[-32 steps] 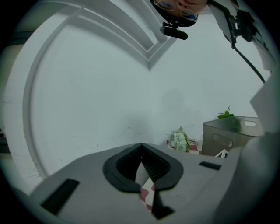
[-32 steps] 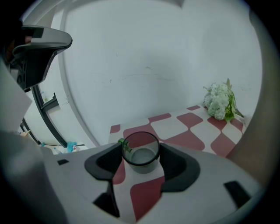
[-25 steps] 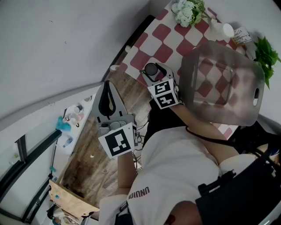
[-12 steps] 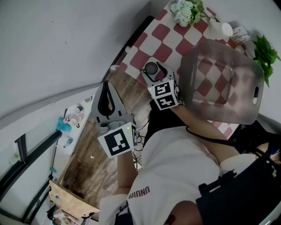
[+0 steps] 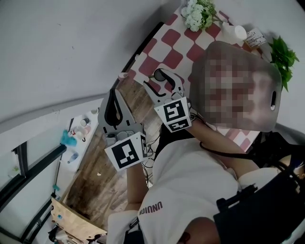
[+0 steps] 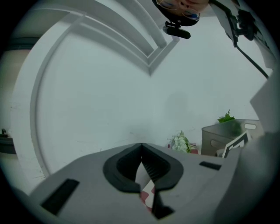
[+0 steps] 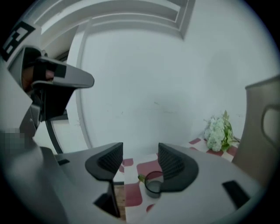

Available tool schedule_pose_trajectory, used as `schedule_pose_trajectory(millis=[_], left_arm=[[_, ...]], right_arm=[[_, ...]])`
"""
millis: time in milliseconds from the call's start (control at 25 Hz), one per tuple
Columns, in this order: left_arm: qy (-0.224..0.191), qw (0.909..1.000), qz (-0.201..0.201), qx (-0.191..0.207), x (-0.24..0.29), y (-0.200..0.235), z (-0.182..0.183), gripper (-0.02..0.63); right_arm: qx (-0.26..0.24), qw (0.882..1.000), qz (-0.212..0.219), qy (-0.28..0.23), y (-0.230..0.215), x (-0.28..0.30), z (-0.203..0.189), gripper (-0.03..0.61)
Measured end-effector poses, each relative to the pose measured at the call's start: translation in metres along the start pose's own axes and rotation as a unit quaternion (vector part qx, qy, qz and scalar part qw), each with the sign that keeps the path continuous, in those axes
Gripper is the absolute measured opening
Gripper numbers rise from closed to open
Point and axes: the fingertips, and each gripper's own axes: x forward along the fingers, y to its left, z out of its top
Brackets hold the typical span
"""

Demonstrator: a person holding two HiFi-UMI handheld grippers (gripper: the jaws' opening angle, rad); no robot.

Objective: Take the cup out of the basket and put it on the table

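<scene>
Nearest, the left gripper (image 5: 113, 95) hangs over the wood floor, short of the table (image 5: 167, 38); its own view shows the ribbed black pads pressed together at the tips with nothing between them. The right gripper (image 7: 140, 148) reaches over the near edge of the table; its jaws stand wide apart and grip nothing. Only the right gripper view shows the cup (image 7: 153, 186) clearly: small, round-rimmed, of dark see-through material; it stands on the red-and-white checked cloth close to that near edge, low between the jaws and nearer the right-hand one; whether it touches that jaw I cannot tell. It is out of the basket (image 6: 221, 138). The head view hides the basket under mosaic; the left gripper view shows it as frosted grey plastic with straight walls and a slotted handle. Beyond, at the far edge, stands a bunch of white flowers (image 5: 196, 13); a leafy green plant (image 5: 281, 50) sits past the basket.
</scene>
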Motion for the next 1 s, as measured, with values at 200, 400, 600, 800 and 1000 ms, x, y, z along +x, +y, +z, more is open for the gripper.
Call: schedule_pose_trajectory(millis=[200,400,600,800,1000], left_arm=[[-0.018,0.9998,0.009,-0.011,-0.010,-0.001,0.008,0.013],[-0.029,0.9994,0.011,-0.014,-0.019,-0.006,0.017,0.013],[-0.042,0.9990,0.010,-0.016,-0.024,-0.012,0.025,0.012],[-0.051,0.9985,0.008,-0.015,-0.028,-0.018,0.032,0.013],[-0.052,0.9985,0.011,-0.015,-0.032,-0.018,0.033,0.013]], right_arm=[[-0.010,0.997,-0.011,-0.077,0.005,-0.024,0.053,0.073],[-0.018,0.992,-0.024,-0.119,0.003,-0.042,0.085,0.028],[-0.022,0.989,-0.029,-0.146,-0.002,-0.059,0.102,0.018],[-0.054,0.986,-0.022,-0.159,0.006,-0.068,0.114,0.017],[-0.043,0.984,-0.018,-0.170,0.009,-0.073,0.122,0.017]])
